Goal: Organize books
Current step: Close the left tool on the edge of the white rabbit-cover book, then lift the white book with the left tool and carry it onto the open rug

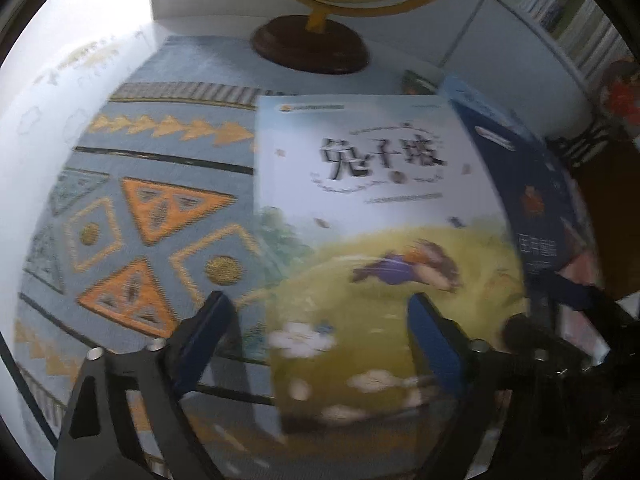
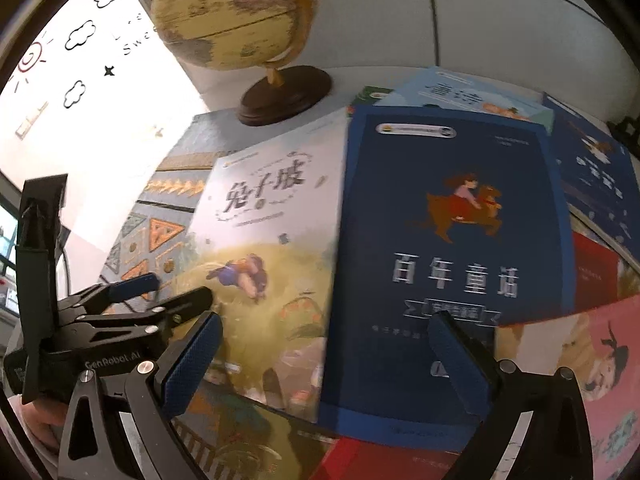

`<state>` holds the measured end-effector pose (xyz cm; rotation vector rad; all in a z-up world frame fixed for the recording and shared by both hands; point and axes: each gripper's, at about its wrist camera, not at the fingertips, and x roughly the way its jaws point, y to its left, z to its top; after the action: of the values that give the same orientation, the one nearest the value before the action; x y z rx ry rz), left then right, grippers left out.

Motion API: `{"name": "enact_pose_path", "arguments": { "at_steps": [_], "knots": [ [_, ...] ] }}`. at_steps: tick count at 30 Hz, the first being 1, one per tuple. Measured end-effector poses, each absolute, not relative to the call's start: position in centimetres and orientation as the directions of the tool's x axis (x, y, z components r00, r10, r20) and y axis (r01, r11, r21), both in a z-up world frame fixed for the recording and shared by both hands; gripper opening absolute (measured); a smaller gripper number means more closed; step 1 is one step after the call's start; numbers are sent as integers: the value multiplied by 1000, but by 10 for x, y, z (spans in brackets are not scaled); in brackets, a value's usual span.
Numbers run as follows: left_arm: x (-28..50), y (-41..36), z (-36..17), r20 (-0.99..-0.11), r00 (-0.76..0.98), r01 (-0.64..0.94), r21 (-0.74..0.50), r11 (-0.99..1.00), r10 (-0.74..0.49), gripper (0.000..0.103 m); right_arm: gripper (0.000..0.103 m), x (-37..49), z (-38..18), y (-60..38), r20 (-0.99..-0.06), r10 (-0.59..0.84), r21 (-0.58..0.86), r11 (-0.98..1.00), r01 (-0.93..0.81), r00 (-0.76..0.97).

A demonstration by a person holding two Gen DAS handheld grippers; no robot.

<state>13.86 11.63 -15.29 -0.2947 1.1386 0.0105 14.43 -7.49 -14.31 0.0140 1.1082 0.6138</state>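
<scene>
Hovering low over the spread of books, the left gripper [image 1: 316,344] stands released: its blue-padded jaws straddle the near left corner of the pale picture book with the yellow meadow cover [image 1: 372,208], with no pad pressing on it. From the right wrist view the same left gripper [image 2: 172,288] appears at the book's left edge, steeply pitched, which suits a pinch on that edge. No earlier picture is given, so only the present gap can be stated.

The right gripper [image 2: 332,364] is likewise released. Its jaws stand wide above the lower part of the dark blue book with the rider-on-horse cover [image 2: 452,248], one pad over the seam between the two books, the other over the blue cover. Neither pad appears to press down.

The dark blue book overlaps the right edge of the pale picture book and lies on top of further volumes: a pink-covered book [image 2: 600,364] to the right, a red-covered book [image 2: 596,272] beneath, a second dark blue book [image 2: 596,176] beyond and a light blue book [image 2: 472,96] behind. This loose, fanned pile is the material to be organized; judged from its disorder, the task is at an early stage.

All books rest on the blue woven mat with orange triangle motifs [image 1: 152,208], which covers the white table [image 1: 24,160]. Beyond the mat stands the yellow globe on a dark wooden base [image 2: 240,12], clear of the working area.
</scene>
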Motion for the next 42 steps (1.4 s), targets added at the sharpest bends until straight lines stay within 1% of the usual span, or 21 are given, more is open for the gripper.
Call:
{"name": "enact_pose_path", "arguments": {
  "at_steps": [1,2,3,4,5,6,8,14,16,19,23,28,30,32,33,34,35,36,39,40,42],
  "knots": [
    [138,114,-152,-894,423,-151,-229,962,-146,69,98,142,-143,-71,-827,475,308,830,-464,300],
    [137,112,-151,-893,425,-146,-229,963,-148,62,91,141,-142,-68,-824,483,313,824,-472,297],
    [137,111,-151,-893,422,-143,-233,962,-154,61,72,139,-141,-65,-810,515,343,805,-484,281],
    [135,110,-150,-892,427,-138,-228,964,-150,53,61,138,-141,-64,-797,549,384,783,-490,252],
    [135,110,-149,-893,426,-137,-223,965,-146,46,30,138,-142,-61,-790,573,420,764,-489,217],
    [133,111,-149,-892,428,-139,-225,964,-146,42,11,138,-148,-54,-791,590,458,745,-484,159],
    [131,117,-149,-890,428,-160,-242,957,-154,33,10,134,-155,-44,-805,576,449,747,-490,140],
    [132,123,-149,-888,429,-164,-260,952,-168,33,10,132,-138,-57,-785,583,456,772,-443,207],
    [133,121,-149,-890,426,-164,-254,953,-164,33,5,131,-139,-58,-785,588,459,763,-455,193],
    [131,126,-149,-887,425,-183,-281,942,-182,33,2,133,-156,-64,-797,588,514,779,-359,136],
    [120,132,-150,-878,425,-176,-318,932,-220,36,1,131,-171,-73,-770,629,593,767,-245,107],
    [114,131,-149,-889,416,-167,-284,944,-193,38,2,118,-149,-81,-806,576,529,805,-270,137],
    [112,132,-149,-887,418,-168,-286,943,-195,38,6,115,-136,-92,-839,516,462,844,-272,173],
    [111,132,-148,-885,420,-169,-296,940,-203,44,9,119,-124,-101,-858,467,404,870,-282,213],
    [108,131,-148,-884,421,-170,-297,940,-203,45,15,123,-120,-102,-860,455,385,875,-293,230],
    [109,129,-148,-885,421,-169,-292,941,-199,47,23,128,-121,-96,-861,451,377,875,-303,233],
    [110,127,-148,-887,419,-167,-284,944,-193,48,45,134,-123,-92,-868,440,359,876,-322,230],
    [112,125,-148,-890,417,-164,-274,948,-185,48,56,137,-125,-89,-871,430,343,878,-334,236],
    [114,121,-148,-887,418,-145,-279,949,-196,48,55,138,-139,-71,-882,400,292,878,-379,248],
    [114,120,-148,-881,417,-129,-302,945,-225,50,51,136,-138,-65,-870,422,299,863,-406,256],
    [112,120,-148,-880,415,-120,-305,945,-231,48,38,132,-140,-54,-867,449,330,842,-427,216]
  ]
}}
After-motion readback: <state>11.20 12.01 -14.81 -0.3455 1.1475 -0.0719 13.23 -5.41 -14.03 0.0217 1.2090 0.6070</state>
